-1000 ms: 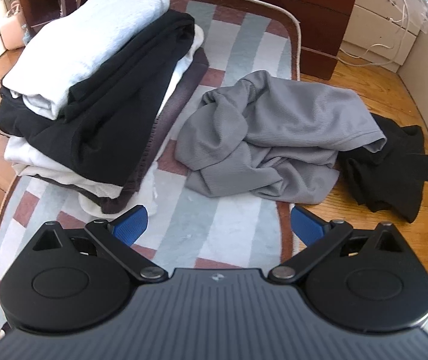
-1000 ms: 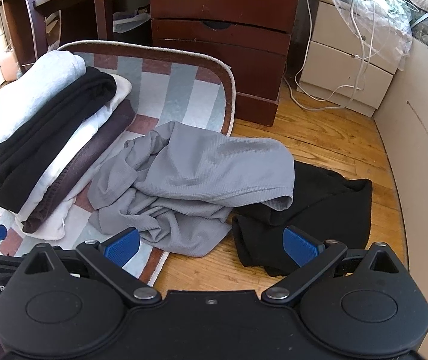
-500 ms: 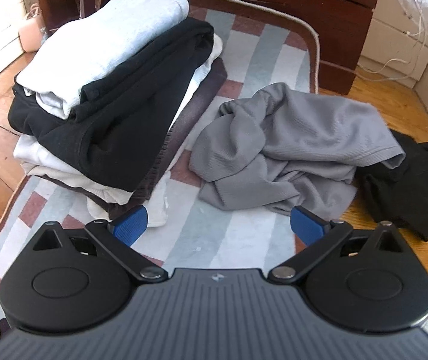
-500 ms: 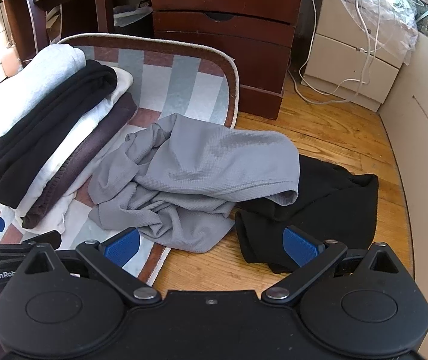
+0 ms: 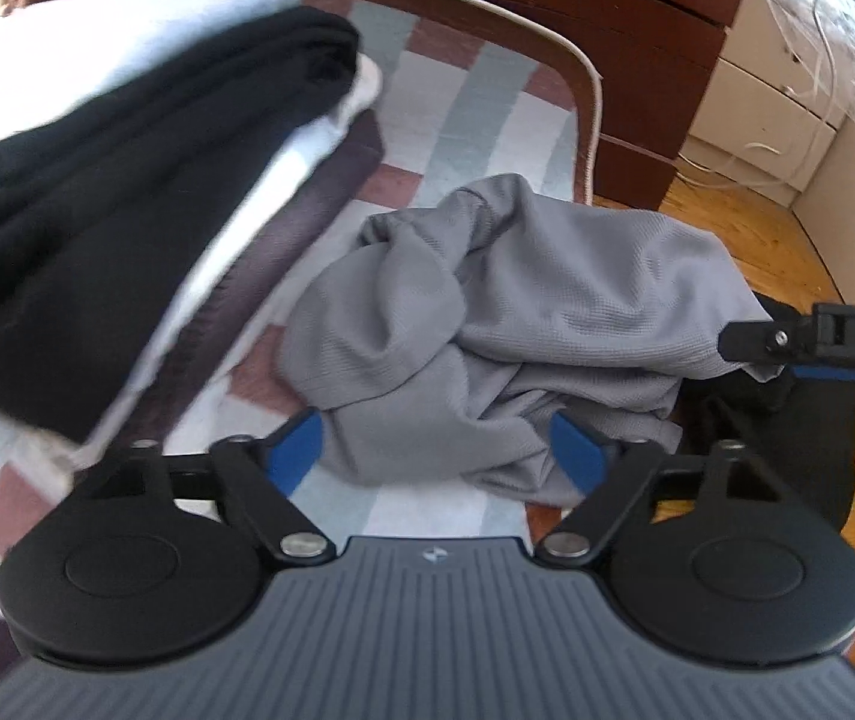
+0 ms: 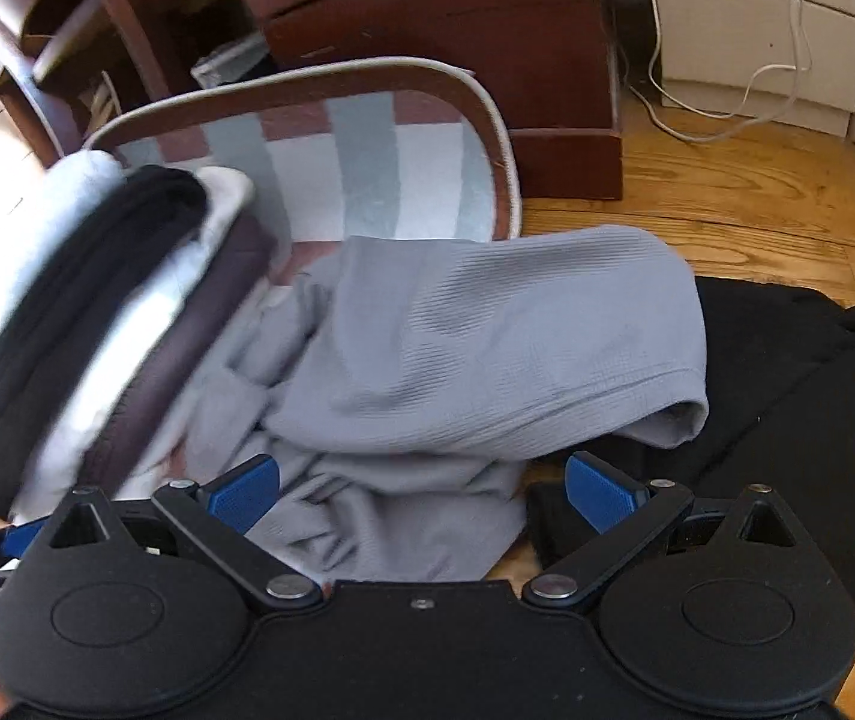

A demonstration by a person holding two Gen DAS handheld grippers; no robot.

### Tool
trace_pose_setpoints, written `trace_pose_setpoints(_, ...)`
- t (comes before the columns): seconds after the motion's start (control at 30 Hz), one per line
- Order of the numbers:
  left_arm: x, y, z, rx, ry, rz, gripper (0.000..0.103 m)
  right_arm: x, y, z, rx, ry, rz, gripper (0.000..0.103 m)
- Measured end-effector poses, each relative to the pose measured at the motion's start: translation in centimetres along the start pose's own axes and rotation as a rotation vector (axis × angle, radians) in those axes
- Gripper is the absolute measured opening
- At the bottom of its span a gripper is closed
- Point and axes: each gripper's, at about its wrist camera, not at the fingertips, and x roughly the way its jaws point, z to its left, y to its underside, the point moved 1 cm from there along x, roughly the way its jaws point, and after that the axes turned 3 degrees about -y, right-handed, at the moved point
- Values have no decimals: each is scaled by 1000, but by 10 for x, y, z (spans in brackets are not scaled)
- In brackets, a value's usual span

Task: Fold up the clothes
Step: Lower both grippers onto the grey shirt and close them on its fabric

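Both grippers have descended closer to the crumpled grey shirt (image 5: 511, 324); left gripper (image 5: 436, 450) closing, shirt's near edge between its pads, ungripped; right gripper (image 6: 424, 489) wide, shirt fold between, unheld.

A wooden floor (image 6: 727, 204) is lit by daylight; a dark wooden dresser (image 6: 445, 42) (drawers shut) and a white cabinet (image 6: 757, 36) are seen behind.
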Motion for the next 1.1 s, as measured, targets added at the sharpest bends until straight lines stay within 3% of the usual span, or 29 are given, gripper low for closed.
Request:
trace_pose_setpoints(0.13,27,-3,-10,85,-23,4,55,22,-13,-25,49,-79,-31,102)
trace_pose_setpoints(0.23,45,-6,-14,144,-82,1,55,39,-26,-39,98,-91,-51,102)
trace_pose_setpoints(0.4,73,-12,-6,109,-124,43,59,81,-43,-43,65,-34,-45,102)
trace_pose_setpoints(0.43,78,-12,-4,98,-127,52,60,90,-45,-42,39,-25,-36,98)
trace_pose_setpoints(0.5,86,-12,-1,50,-147,69,61,103,-42,-36,-18,-5,-27,78)
trace_pose_setpoints(0.57,91,-10,0,19,-145,79,61,108,-38,-30,-101,4,-32,50)
trace_pose_setpoints(0.67,95,-8,-1,12,-115,88,61,100,-27,-23,-215,-7,-69,25)
trace_pose_setpoints(0.83,104,-5,-7,58,-103,90,58,69,-14,-17,-275,-114,-81,19)
trace_pose_setpoints(0.9,109,-5,-9,73,-120,84,50,49,-3,-8,-343,-147,-102,18)
trace_pose_setpoints(0.97,114,-4,-12,90,-139,75,25,30,11,0,-418,-169,-123,14)
trace_pose_setpoints(1.1,104,2,-21,101,-191,-17,12,10,35,0,-453,-259,-90,7)
